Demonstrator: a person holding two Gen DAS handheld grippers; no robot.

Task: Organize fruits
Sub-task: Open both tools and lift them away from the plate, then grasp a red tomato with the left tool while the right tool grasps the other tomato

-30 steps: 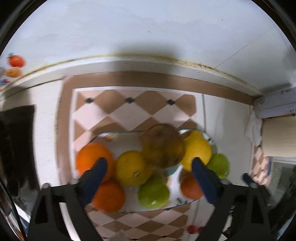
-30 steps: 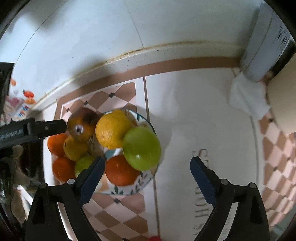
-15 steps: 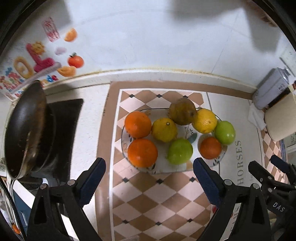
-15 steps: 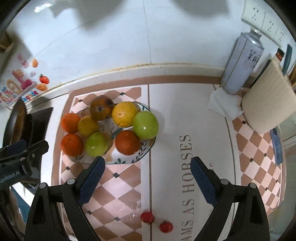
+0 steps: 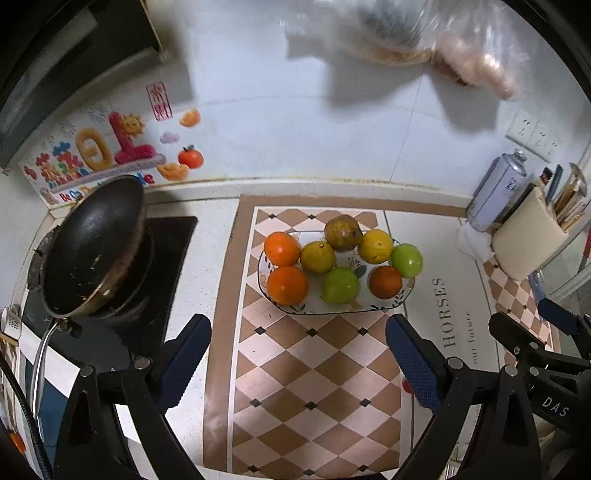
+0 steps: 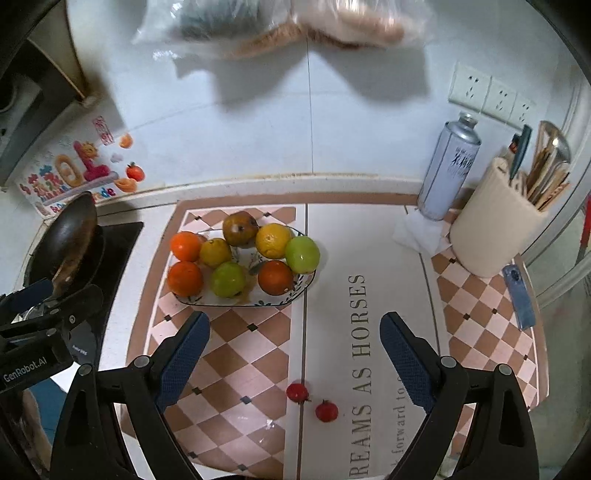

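Note:
An oval patterned plate (image 5: 400, 300) (image 6: 303, 286) on the checkered counter mat holds several fruits: oranges (image 5: 287, 285) (image 6: 185, 278), yellow citrus (image 5: 375, 246) (image 6: 273, 240), green fruits (image 5: 406, 260) (image 6: 302, 254) and a brown pear (image 5: 343, 233) (image 6: 240, 228). Two small red fruits (image 6: 297, 392) (image 6: 326, 411) lie on the mat in front of the plate. My left gripper (image 5: 297, 356) and right gripper (image 6: 293, 352) are both open and empty, held back from and above the plate. The right gripper also shows at the right edge of the left wrist view.
A black wok (image 5: 92, 251) sits on the stove at the left. A spray can (image 6: 448, 168), a white cloth (image 6: 417, 230) and a cream utensil holder (image 6: 495, 225) stand at the back right. A plastic bag (image 6: 288, 26) hangs on the wall above.
Both grippers have pulled back and up from the plate, so the fruits look smaller and more counter shows. The fruits have stayed put.

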